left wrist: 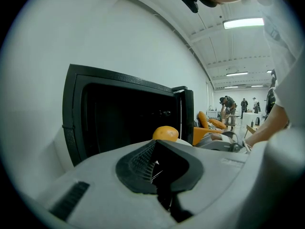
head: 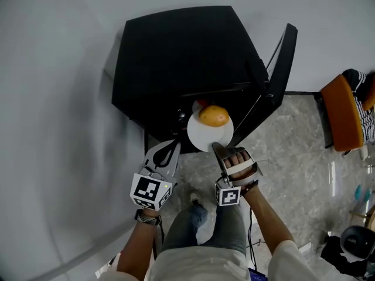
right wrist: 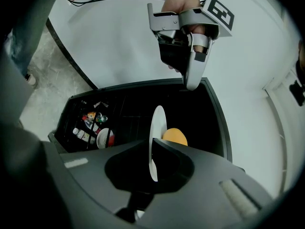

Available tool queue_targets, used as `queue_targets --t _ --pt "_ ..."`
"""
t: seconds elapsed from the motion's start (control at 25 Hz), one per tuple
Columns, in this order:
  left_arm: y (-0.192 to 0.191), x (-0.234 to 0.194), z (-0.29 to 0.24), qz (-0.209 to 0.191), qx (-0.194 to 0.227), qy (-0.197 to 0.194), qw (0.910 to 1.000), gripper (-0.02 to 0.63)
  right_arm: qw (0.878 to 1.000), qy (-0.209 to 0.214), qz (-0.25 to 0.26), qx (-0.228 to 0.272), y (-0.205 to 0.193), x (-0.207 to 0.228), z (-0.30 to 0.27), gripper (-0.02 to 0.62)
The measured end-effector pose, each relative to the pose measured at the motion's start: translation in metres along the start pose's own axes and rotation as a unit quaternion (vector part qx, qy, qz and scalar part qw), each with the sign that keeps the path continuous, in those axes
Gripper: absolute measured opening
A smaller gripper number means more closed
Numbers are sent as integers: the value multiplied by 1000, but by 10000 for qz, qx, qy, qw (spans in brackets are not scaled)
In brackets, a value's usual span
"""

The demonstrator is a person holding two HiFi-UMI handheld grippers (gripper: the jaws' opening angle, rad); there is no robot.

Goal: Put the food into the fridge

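A white plate point(head: 206, 134) with an orange point(head: 214, 116) on it hangs level in front of the open black fridge point(head: 176, 57). My right gripper point(head: 218, 147) is shut on the plate's near rim. In the right gripper view the plate point(right wrist: 157, 128) stands edge-on between the jaws, with the orange point(right wrist: 175, 137) just beyond and the dark fridge cavity point(right wrist: 200, 113) behind. My left gripper point(head: 171, 145) hangs a little left of the plate. Its jaws meet at the tips with nothing between them. From the left gripper point(left wrist: 156, 143) the orange point(left wrist: 165, 133) shows ahead, before the fridge opening point(left wrist: 124, 123).
The fridge door point(head: 281, 69) stands open to the right; its shelves hold bottles point(right wrist: 88, 123) and a red-and-white tub point(right wrist: 104, 138). A white wall runs along the left. An orange chair point(head: 343, 113) stands at the far right. The person's legs point(head: 205, 227) are below the grippers.
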State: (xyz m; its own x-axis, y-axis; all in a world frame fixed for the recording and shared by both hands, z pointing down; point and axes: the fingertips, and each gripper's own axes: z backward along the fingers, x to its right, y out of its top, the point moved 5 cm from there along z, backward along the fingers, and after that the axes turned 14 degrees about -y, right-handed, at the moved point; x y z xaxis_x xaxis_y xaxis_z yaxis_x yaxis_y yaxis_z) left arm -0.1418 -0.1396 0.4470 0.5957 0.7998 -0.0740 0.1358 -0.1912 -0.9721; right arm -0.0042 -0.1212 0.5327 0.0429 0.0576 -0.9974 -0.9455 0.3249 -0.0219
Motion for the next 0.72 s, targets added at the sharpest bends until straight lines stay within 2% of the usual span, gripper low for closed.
queue_targets --t 0.72 --pt "-58 6 -12 178 -8 121 9998 0 9995 175 -92 -264 -15 -73 -22 20"
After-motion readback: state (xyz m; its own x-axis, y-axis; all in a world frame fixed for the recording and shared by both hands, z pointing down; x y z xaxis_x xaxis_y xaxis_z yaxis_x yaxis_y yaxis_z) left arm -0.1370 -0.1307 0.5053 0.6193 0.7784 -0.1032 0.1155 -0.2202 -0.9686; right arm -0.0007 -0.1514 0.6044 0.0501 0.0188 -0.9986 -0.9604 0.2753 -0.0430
